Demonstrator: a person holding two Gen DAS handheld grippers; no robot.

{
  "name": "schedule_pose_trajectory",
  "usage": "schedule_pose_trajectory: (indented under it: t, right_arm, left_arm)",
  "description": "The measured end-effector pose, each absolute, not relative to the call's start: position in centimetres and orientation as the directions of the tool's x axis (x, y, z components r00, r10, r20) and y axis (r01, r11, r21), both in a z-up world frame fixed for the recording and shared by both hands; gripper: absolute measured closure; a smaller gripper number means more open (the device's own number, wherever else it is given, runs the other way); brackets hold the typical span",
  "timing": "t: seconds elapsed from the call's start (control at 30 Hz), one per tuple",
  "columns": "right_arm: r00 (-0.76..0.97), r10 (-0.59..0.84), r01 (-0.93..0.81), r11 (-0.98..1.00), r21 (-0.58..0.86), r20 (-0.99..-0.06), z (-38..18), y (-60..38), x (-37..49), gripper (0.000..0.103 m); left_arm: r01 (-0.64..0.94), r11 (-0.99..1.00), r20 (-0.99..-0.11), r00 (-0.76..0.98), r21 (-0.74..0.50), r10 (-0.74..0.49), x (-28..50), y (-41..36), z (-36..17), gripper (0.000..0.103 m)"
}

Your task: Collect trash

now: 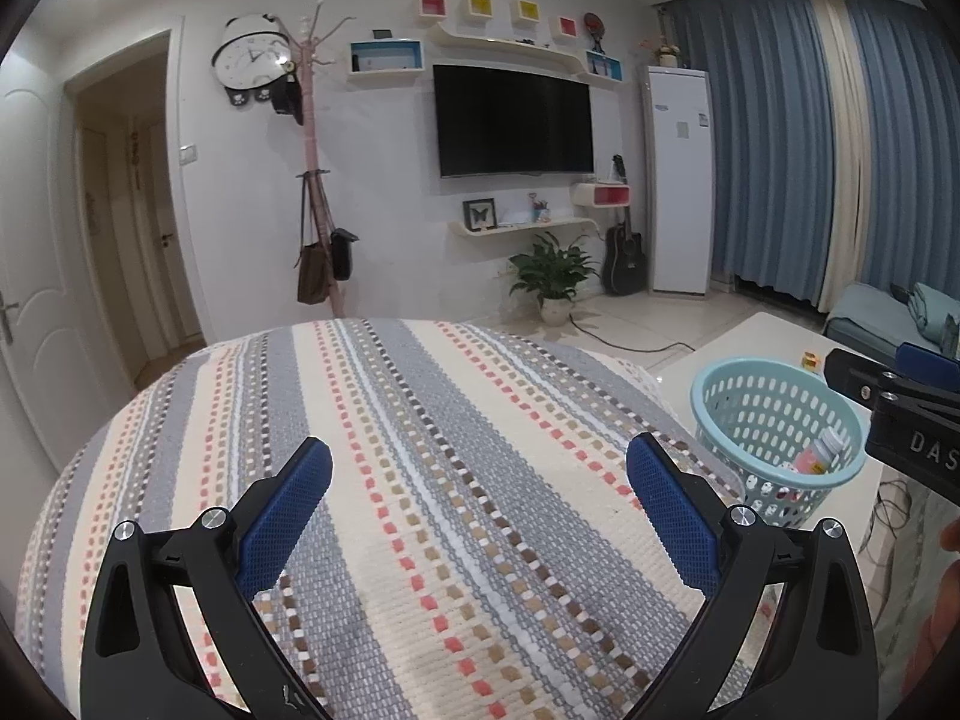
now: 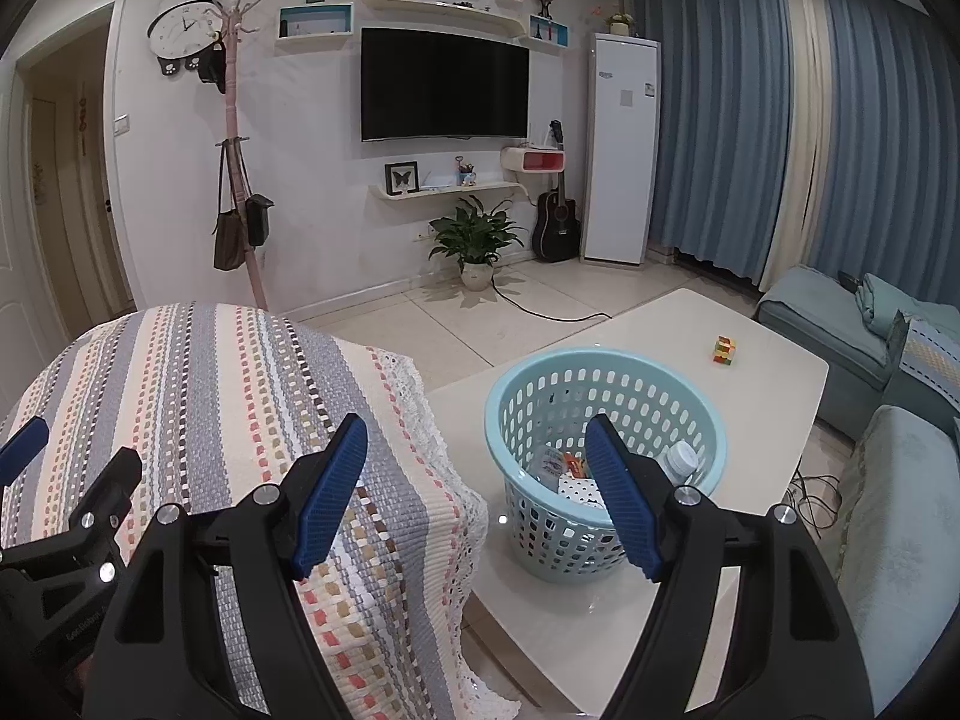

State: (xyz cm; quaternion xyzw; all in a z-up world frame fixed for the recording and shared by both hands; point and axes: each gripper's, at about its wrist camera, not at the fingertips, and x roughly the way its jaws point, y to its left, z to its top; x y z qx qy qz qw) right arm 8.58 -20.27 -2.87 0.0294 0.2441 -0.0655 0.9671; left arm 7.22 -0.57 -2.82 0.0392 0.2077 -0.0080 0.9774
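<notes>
A light blue perforated basket stands on the white coffee table; it also shows in the left wrist view. Inside lie a white-capped bottle, wrappers and a pink-labelled bottle. My right gripper is open and empty, hanging just short of the basket's near rim. My left gripper is open and empty above the striped woven cover, left of the basket. The right gripper's body shows at the right edge of the left view.
The striped cover drapes over a sofa arm left of the table. A small coloured cube sits on the table's far side. A blue sofa is to the right. A potted plant, guitar and cable stand by the far wall.
</notes>
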Motion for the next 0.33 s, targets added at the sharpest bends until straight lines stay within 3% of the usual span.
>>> schedule_pose_trajectory:
  t: [0.33]
  right_arm:
    - [0.882,-0.108,0.13,0.991,0.017,-0.459,-2.48,-19.95,7.98,0.032]
  left_arm:
    - [0.072,0.997,-0.451,0.891,0.02,-0.055,8.04,0.36,-2.87,0.007]
